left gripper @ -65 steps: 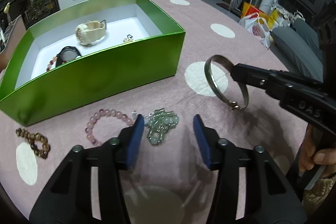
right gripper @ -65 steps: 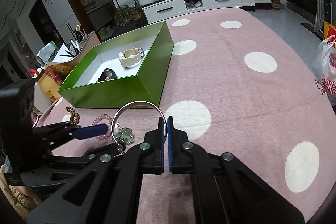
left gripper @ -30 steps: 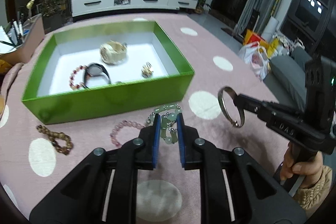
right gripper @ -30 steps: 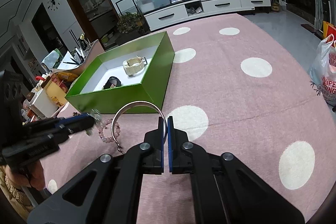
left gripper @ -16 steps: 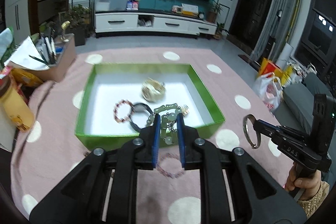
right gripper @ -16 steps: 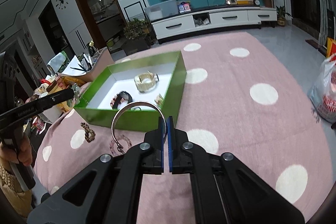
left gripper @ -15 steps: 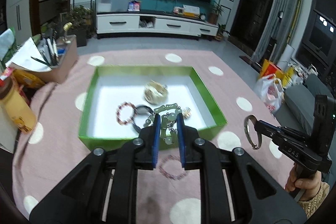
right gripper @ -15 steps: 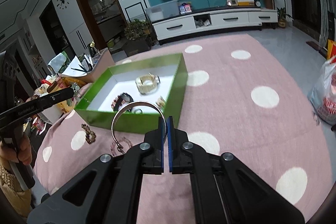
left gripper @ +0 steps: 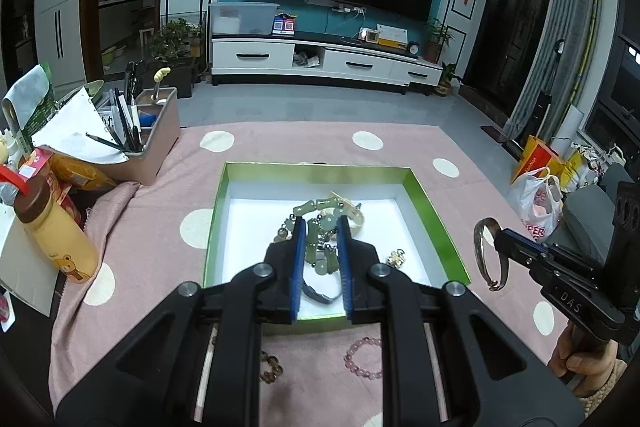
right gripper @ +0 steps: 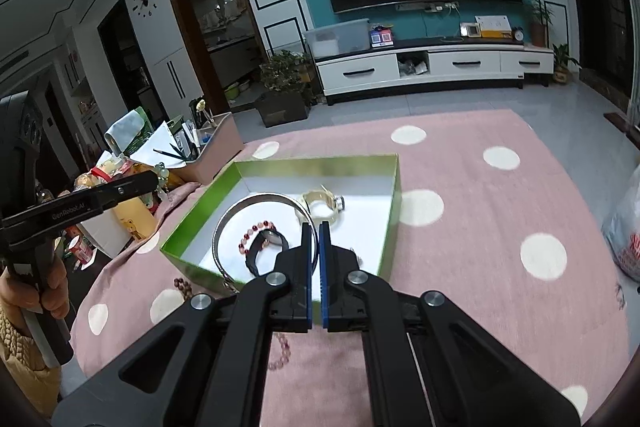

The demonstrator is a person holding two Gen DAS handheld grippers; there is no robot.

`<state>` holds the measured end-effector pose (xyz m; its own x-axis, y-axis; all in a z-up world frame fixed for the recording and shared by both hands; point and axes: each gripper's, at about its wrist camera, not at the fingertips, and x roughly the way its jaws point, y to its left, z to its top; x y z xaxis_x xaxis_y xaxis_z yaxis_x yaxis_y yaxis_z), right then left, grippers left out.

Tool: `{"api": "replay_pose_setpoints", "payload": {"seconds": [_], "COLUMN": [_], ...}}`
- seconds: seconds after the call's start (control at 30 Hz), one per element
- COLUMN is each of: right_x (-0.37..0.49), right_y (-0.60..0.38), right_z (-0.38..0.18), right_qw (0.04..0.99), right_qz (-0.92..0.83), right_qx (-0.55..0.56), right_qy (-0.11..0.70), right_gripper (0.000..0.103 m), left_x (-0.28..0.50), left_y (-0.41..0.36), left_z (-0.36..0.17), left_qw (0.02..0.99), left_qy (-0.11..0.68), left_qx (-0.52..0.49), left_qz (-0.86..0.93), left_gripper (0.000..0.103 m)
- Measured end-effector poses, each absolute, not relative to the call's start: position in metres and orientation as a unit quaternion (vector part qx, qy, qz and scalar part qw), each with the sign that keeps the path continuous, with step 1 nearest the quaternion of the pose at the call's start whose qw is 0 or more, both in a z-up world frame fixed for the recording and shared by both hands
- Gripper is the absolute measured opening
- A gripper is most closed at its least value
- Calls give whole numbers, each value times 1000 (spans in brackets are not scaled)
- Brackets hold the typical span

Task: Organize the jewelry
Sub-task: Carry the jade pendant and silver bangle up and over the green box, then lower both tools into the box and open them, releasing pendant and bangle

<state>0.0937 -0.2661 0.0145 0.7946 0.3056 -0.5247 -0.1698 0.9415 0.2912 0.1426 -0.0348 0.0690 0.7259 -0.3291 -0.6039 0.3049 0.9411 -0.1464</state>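
Observation:
My left gripper (left gripper: 320,251) is shut on a green jade bead necklace (left gripper: 320,227) and holds it high above the green box (left gripper: 432,215). My right gripper (right gripper: 319,239) is shut on a silver bangle (right gripper: 224,223), also held above the box (right gripper: 288,165); the bangle also shows in the left wrist view (left gripper: 486,255). In the box lie a cream watch (right gripper: 320,209), a red bead bracelet (right gripper: 252,233), a black watch (right gripper: 266,245) and a small gold piece (left gripper: 396,258). A pink bead bracelet (left gripper: 362,355) and a brown bead bracelet (left gripper: 270,369) lie on the pink cloth in front of the box.
The table has a pink cloth with white dots (left gripper: 160,227). At the left stand a pen holder (left gripper: 148,143), a yellow bottle (left gripper: 56,239) and snack packs. A plastic bag (left gripper: 538,199) sits off the right edge.
Both grippers have risen well above the table and moved over the box. The left gripper closed on the jade necklace and lifted it off the cloth. The right still holds the bangle.

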Motion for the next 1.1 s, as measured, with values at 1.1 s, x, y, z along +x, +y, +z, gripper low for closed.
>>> {"api": "replay_pose_setpoints", "payload": {"seconds": [1.1], "right_x": [191], "right_y": [-229], "right_z": [-29], "right_qw": [917], "right_qz": [112], "right_qx": [43], "right_qy": [380], "right_gripper": [3], "left_x": [242], "left_y": [-50], "left_z": [4], "left_qw": [904], "left_qy": [406], "left_qx": [7], "left_qz": [-137], "left_gripper": [15]}}
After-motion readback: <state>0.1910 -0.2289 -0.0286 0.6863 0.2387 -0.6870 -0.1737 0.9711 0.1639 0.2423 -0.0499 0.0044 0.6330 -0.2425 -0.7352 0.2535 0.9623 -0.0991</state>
